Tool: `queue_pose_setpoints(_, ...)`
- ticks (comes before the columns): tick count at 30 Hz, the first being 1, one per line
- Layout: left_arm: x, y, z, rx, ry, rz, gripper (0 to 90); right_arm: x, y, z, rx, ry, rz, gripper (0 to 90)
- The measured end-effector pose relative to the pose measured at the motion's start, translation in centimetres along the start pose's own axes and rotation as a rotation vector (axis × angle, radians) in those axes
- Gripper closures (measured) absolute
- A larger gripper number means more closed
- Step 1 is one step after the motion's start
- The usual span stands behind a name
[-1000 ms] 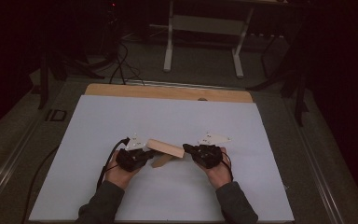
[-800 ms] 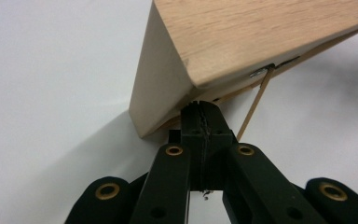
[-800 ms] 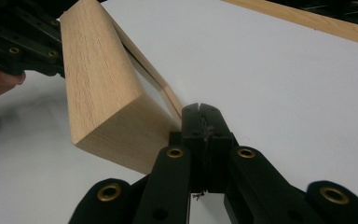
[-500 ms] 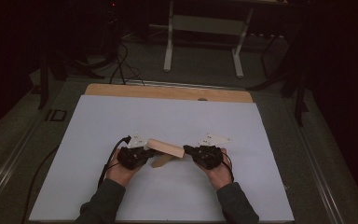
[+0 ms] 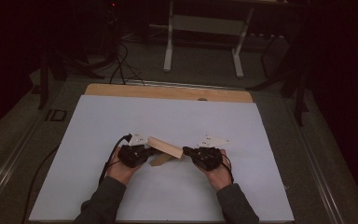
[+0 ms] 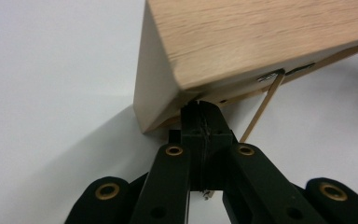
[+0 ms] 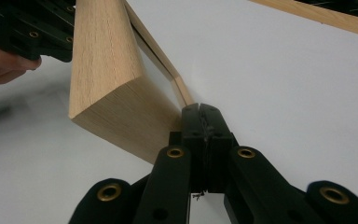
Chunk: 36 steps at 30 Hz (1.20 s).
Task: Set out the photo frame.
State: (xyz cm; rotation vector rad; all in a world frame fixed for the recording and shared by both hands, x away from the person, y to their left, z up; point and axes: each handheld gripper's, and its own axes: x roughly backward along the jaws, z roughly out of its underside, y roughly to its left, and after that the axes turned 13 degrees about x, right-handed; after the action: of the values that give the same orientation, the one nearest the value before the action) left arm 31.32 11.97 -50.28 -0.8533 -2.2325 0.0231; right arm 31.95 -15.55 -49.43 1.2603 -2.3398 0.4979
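A pale wooden box point(image 5: 165, 148) is held tilted above the near middle of a white table sheet point(image 5: 121, 116), a thin flap hanging beneath it. The left gripper point(image 5: 147, 152) and right gripper point(image 5: 187, 151), jaws pressed together, each pinch a thin bottom edge at opposite ends. Beyond the sheet's far wooden edge point(image 5: 168, 92): dark floor, cables point(image 5: 121, 65), a white stand point(image 5: 203, 28).

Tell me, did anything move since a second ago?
Nothing visibly changed. The left gripper and the right gripper stay shut at either end of the tilted wooden box, which keeps its place above the white table. Both hands hold still.
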Motion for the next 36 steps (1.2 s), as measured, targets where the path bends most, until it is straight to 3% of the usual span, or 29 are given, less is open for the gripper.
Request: queue_pose_setpoints(36, 1.0, -2.2, -0.7, -0.038, -0.013, 0.035, 89.8, 0.3, 0.8, -0.4, 0.042, 0.011, 0.001, 89.3)
